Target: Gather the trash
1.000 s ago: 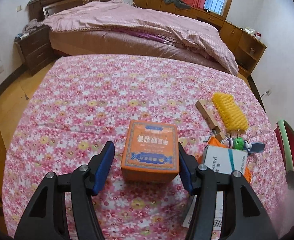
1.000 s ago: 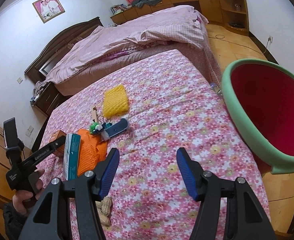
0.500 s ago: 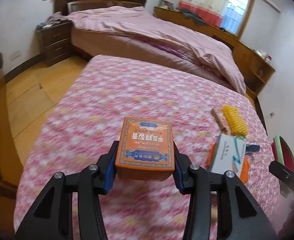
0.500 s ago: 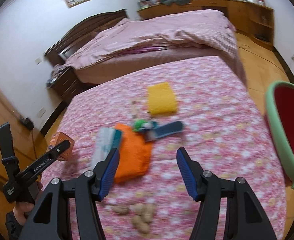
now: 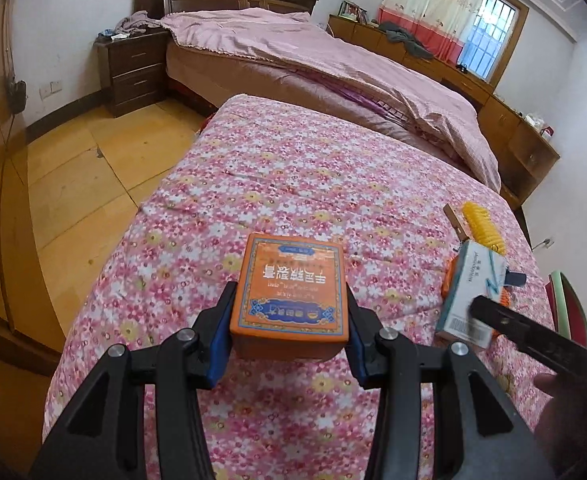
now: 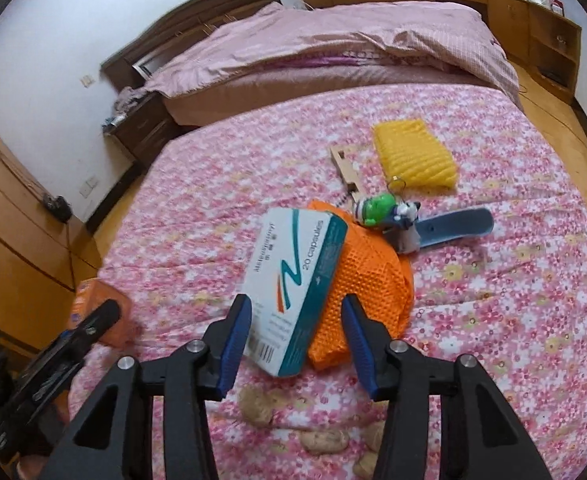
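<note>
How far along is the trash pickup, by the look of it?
Early. The left gripper is shut on the orange box, lifted. The right gripper is open around the capsule box. Peanuts and the orange bag are left. Nothing looks binned.

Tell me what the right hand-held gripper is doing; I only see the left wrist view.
Observer: The right hand-held gripper is open, with its fingers either side of the capsule box.
Operator: What is that box resting on?
Observer: It leans tilted on an orange foam net.
Operator: Any trash I cannot see?
Observer: Some peanuts lie on the floral cloth just below that gripper.
</note>
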The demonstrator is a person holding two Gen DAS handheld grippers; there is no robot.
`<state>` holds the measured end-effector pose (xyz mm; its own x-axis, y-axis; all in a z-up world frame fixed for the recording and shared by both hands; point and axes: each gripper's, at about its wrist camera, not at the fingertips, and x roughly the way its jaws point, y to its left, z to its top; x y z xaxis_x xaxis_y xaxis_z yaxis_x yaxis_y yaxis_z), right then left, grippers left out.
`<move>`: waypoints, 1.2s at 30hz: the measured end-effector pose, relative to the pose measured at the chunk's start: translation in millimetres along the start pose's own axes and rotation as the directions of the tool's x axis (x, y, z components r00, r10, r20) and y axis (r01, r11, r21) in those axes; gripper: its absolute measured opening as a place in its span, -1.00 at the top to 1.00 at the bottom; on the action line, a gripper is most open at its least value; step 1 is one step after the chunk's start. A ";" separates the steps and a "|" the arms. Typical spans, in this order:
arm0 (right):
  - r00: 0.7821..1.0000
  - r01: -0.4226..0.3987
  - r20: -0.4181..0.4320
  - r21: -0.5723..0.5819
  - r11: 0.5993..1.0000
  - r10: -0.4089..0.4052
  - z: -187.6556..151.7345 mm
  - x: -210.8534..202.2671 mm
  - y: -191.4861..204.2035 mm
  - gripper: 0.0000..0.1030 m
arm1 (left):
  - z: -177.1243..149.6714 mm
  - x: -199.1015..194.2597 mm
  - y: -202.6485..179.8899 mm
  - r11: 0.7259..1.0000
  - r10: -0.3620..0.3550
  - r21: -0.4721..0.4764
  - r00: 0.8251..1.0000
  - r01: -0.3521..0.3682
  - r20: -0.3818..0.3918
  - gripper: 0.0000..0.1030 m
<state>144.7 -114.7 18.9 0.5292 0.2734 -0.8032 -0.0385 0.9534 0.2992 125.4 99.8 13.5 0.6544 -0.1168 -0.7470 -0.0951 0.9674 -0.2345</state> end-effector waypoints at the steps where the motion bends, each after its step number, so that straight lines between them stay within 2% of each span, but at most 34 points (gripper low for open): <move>1: 1.000 0.006 -0.009 0.006 1.000 -0.006 0.0 3.6 -1.2 0.02 | -1.0 -0.5 0.5 1.000 -0.001 0.000 1.000 0.001 0.001 0.07; 5: 1.000 -0.001 0.005 0.005 1.000 0.001 -1.3 8.1 3.6 0.14 | -3.6 -4.0 5.0 1.000 -0.003 -0.010 1.000 0.003 0.003 0.07; 11: 0.998 0.024 0.053 -0.083 0.996 -0.019 -5.3 0.9 22.3 0.29 | -7.5 -7.8 11.6 0.999 -0.002 -0.034 1.000 0.002 0.002 0.07; 20: 0.995 -0.033 0.087 -0.151 0.988 0.047 -10.1 -1.8 41.1 0.51 | -10.9 -12.4 14.9 0.999 -0.002 -0.040 1.000 0.003 0.007 0.07; 31: 0.980 -0.108 0.155 -0.121 0.987 0.126 -18.3 -45.3 30.3 0.53 | -13.3 -26.5 -2.3 0.999 -0.047 -0.015 0.999 0.047 0.009 0.07; 36: 0.971 -0.109 0.206 -0.080 0.991 0.123 -21.1 -74.3 9.1 0.53 | -14.2 -35.1 -21.9 0.997 -0.075 0.022 0.997 0.075 0.015 0.07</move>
<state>87.1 -123.7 70.3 0.6836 0.3563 -0.6370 -0.1630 0.9252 0.3426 93.8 79.5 36.1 0.6709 -0.1855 -0.7180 -0.0297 0.9607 -0.2760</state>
